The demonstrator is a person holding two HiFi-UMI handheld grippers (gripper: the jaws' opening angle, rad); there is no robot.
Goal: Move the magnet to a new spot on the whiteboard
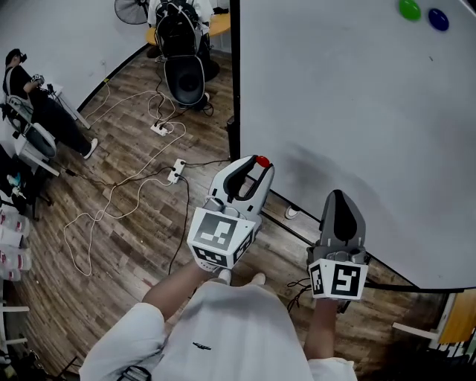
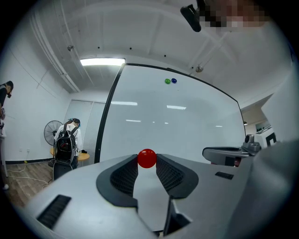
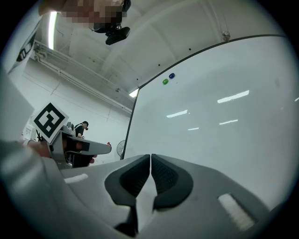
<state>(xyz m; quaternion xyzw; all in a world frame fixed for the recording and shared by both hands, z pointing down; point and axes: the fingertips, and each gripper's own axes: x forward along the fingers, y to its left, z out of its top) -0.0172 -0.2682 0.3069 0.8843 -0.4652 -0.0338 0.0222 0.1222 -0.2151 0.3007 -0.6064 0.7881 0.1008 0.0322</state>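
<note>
A round red magnet [image 2: 147, 158] is pinched at the tips of my left gripper [image 2: 147, 161], whose jaws are shut on it; in the head view the red magnet [image 1: 262, 161] shows at the left gripper [image 1: 259, 167], just off the whiteboard's [image 1: 349, 111] lower left part. My right gripper [image 1: 339, 201] is held lower and to the right, close to the board's bottom edge. Its jaws [image 3: 150, 161] are shut with nothing between them. A green magnet [image 1: 409, 9] and a blue magnet [image 1: 438, 18] sit side by side high on the board, also seen as the green magnet [image 2: 167, 81] and blue magnet [image 2: 174, 80].
The whiteboard's black frame edge [image 1: 235, 67] runs down at its left. Cables and power strips [image 1: 176, 170] lie on the wooden floor. A chair with a backpack [image 1: 178, 37] and a fan [image 1: 132, 10] stand behind. A seated person [image 1: 30, 97] is at far left.
</note>
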